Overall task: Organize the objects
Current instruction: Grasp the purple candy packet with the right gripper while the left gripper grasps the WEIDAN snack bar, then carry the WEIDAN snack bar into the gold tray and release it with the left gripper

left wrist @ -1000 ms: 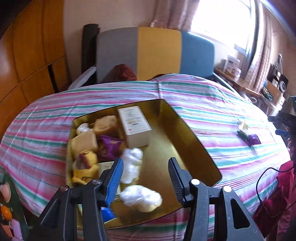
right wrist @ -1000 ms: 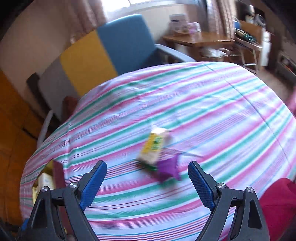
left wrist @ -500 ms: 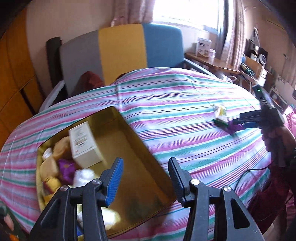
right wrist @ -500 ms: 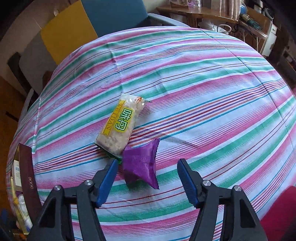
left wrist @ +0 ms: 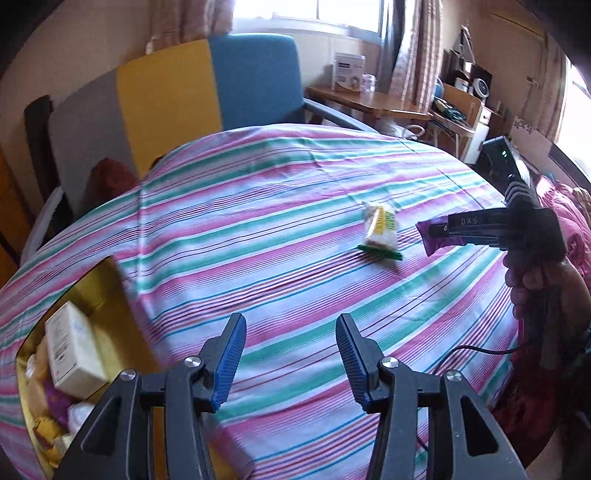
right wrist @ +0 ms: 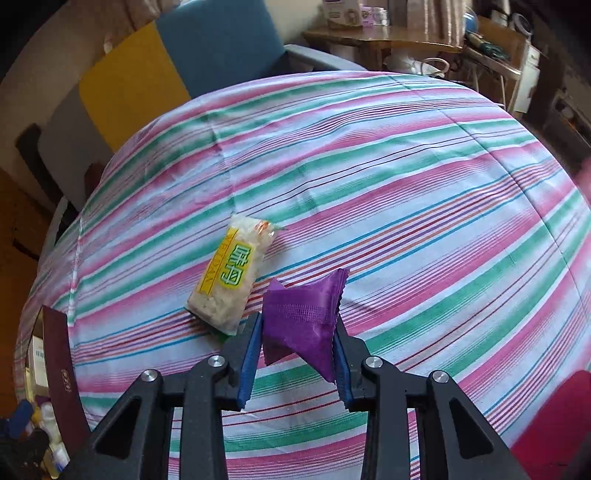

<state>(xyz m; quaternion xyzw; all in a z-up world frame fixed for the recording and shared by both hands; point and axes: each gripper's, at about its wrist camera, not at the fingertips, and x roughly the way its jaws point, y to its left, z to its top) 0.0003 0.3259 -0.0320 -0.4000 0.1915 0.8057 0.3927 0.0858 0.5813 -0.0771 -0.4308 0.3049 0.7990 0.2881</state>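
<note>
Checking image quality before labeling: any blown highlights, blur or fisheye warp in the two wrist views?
Left wrist view: window blown out to white, striped tablecloth bulges from fisheye warp, gold box edge smeared. Right wrist view: even light, purple packet and yellow-green snack packet sharp, corners vignetted dark.

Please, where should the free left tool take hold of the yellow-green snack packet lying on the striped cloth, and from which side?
Probably across the middle of the snack packet, pinching its two long edges from above. It lies flat and long on the striped cloth, so its narrow width should fit between the open left tool fingers. The right tool already holds the purple packet.
</note>
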